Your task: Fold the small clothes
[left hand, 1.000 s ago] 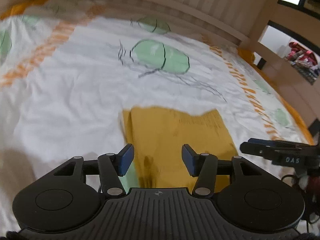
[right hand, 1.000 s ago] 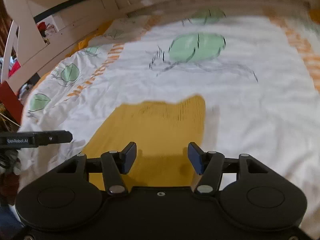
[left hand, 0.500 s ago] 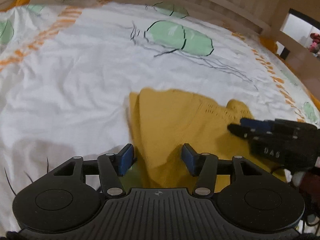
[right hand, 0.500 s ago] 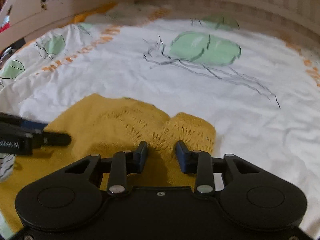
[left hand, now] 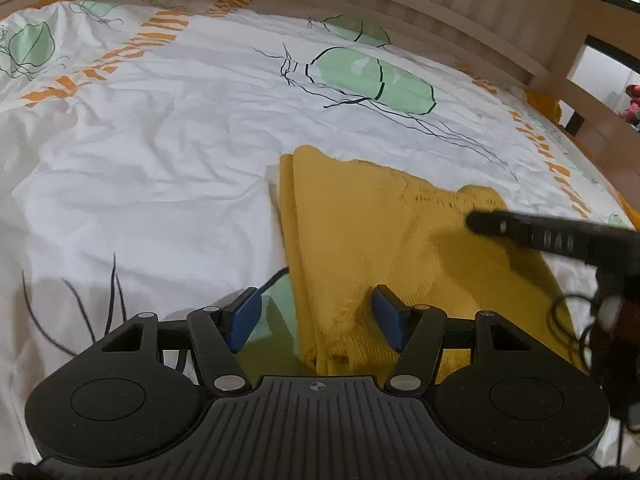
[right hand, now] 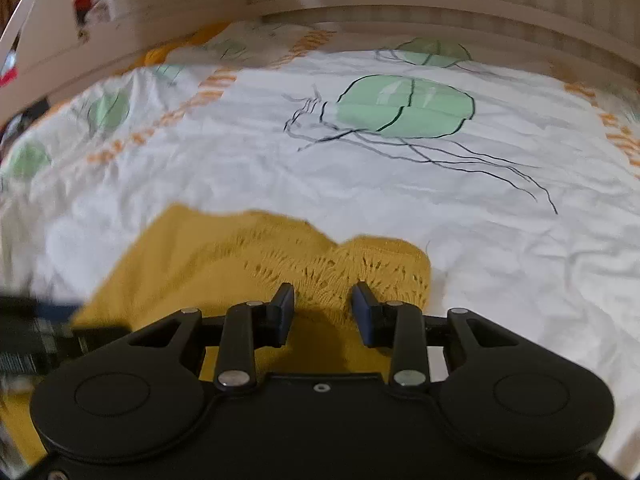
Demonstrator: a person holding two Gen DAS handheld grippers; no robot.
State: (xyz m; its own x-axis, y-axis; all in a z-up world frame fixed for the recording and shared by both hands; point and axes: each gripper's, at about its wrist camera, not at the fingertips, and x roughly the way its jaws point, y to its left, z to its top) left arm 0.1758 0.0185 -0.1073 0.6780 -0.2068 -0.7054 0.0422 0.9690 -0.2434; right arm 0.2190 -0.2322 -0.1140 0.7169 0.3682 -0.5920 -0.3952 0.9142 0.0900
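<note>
A mustard-yellow knitted garment lies on the white bedsheet, partly folded, with a doubled edge along its left side. My left gripper is open, low over the garment's near left edge, with cloth between its blue pads. My right gripper is open with a narrower gap, just above the garment's lacy right corner. The right gripper also shows in the left wrist view as a blurred black bar over the garment's right side.
The sheet has green jellyfish prints and orange bands. A wooden slatted bed rail runs along the far side. Part of the left gripper shows at the left edge of the right wrist view.
Both grippers came down and forward onto the garment. The garment's far part has been folded over. The right gripper narrowed half a second ago and now stands a little wider.
</note>
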